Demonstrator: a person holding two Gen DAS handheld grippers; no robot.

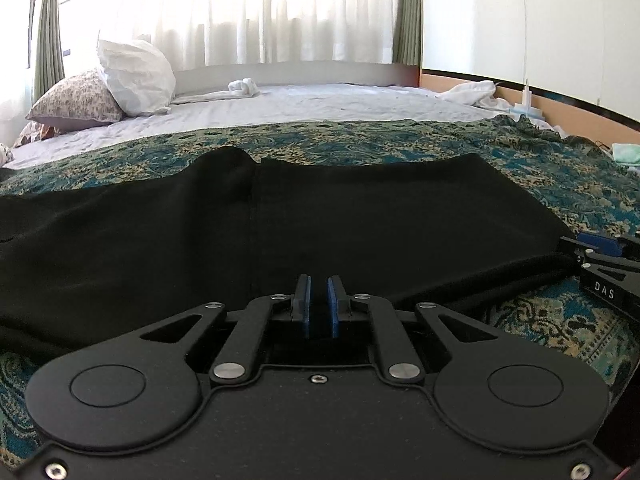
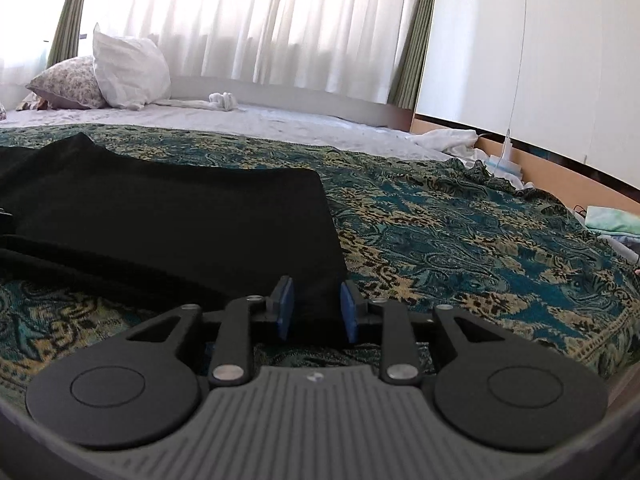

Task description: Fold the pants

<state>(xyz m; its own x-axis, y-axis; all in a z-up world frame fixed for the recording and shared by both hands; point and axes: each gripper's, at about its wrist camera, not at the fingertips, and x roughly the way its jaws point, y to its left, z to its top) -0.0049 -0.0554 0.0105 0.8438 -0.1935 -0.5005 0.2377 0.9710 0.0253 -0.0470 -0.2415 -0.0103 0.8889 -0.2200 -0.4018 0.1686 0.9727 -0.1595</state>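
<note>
Lying spread across the patterned teal bedspread [image 1: 440, 148] on the bed: black pants [image 1: 200, 232], flat for the most part, with a raised fold near the far middle and a thick rolled edge running along the near right side.

Closing on the near edge of the pants: left hand-held gripper [image 1: 319, 306], blue pads [image 1: 305, 304] drawn almost together with only a narrow slit between them and dark fabric filling it, so seemingly clenching the cloth.

Straddling the near right corner of the pants [image 2: 180, 216]: right hand-held gripper [image 2: 316, 308], pads [image 2: 285, 306] standing well apart, released, with black cloth sitting between them but not being pinched. Showing also at the right edge of the left wrist view, touching the rolled edge of the garment.

Resting further back on the white sheet [image 1: 320, 100]: white pillow [image 1: 134, 76] leaning on a floral pillow [image 1: 76, 100], and a small bundle of white cloth [image 1: 242, 87] near the sheer curtains [image 1: 248, 12].
</note>
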